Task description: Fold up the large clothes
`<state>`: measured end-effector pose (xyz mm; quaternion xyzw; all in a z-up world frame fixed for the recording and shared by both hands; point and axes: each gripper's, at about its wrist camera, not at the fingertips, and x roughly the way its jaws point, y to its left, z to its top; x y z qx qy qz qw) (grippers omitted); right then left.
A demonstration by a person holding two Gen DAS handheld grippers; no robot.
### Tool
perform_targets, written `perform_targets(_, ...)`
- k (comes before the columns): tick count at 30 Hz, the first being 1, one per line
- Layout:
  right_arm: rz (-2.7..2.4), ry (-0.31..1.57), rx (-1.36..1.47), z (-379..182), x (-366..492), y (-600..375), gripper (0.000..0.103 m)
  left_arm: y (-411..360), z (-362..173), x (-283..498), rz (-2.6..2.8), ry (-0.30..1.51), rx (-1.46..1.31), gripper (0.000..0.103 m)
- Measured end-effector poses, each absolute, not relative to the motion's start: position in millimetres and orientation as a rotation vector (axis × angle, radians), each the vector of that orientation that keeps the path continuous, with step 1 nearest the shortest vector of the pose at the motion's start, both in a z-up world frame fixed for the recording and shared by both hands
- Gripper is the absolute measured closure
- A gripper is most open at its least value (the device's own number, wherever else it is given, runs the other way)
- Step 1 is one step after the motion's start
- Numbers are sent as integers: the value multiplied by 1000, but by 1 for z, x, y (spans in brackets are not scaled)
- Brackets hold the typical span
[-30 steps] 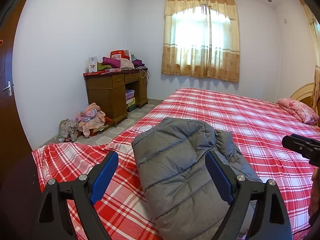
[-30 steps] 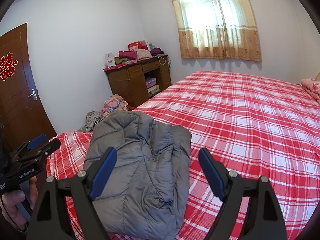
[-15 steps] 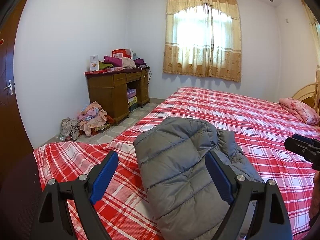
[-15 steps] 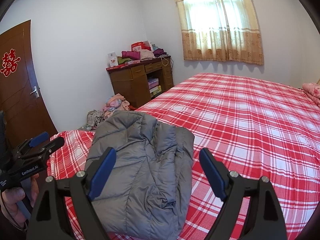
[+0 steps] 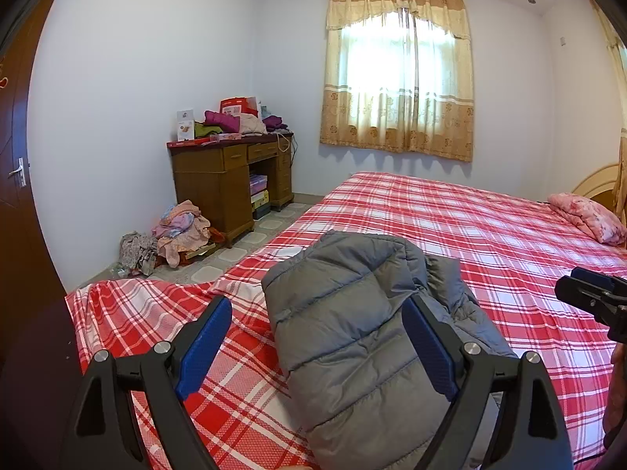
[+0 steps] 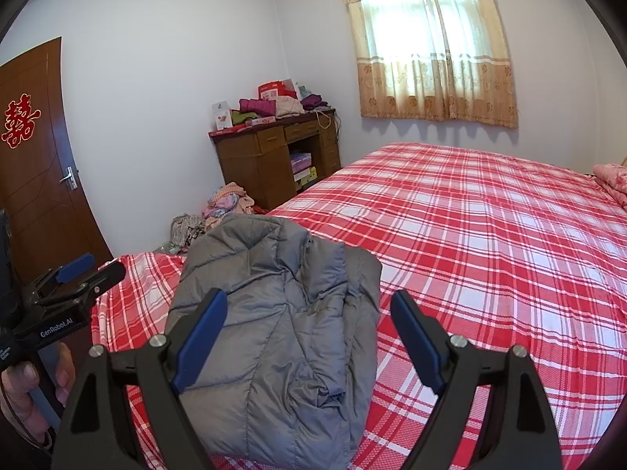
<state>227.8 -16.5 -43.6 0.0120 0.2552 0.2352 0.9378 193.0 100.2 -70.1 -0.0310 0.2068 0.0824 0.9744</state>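
Nothing of note has moved since the earlier frames: both grippers hover where they were, and the grey puffer jacket [image 5: 352,337] lies as it did. Taking the jacket as the landmark, it rests folded into a long bundle on the near corner of the red plaid bed [image 5: 490,235], with most of the bedspread stretching bare beyond it.

The left gripper [image 5: 317,346] hangs just short of the jacket's near end, jaws spread wide and grasping nothing. The right gripper [image 6: 309,340] hangs beside it in the same way, released and empty; the jacket shows between its fingers but is untouched.

Judging by the bundle, the fold looks largely made, perhaps with one more fold across its length to come. To do that well, each gripper should bite the thick quilted edge at the near corners, taking all layers, since slippery padding tends to spring apart. Lift both ends together and lay them level on the far end.

Far beyond the jacket, the wooden desk [image 5: 231,180] holds stacked boxes in its open middle shelf and carries piled clothes and cartons on top.
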Motion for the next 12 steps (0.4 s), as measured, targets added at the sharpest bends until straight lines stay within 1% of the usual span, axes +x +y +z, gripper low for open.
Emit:
perform_targets(3,483,524,25,-45,228,-16,16,99,-71,193,172,416,-51,11)
perform_targets(12,483,530,26,-49,228,-19,15,94,-72,191,168,394,-32,10)
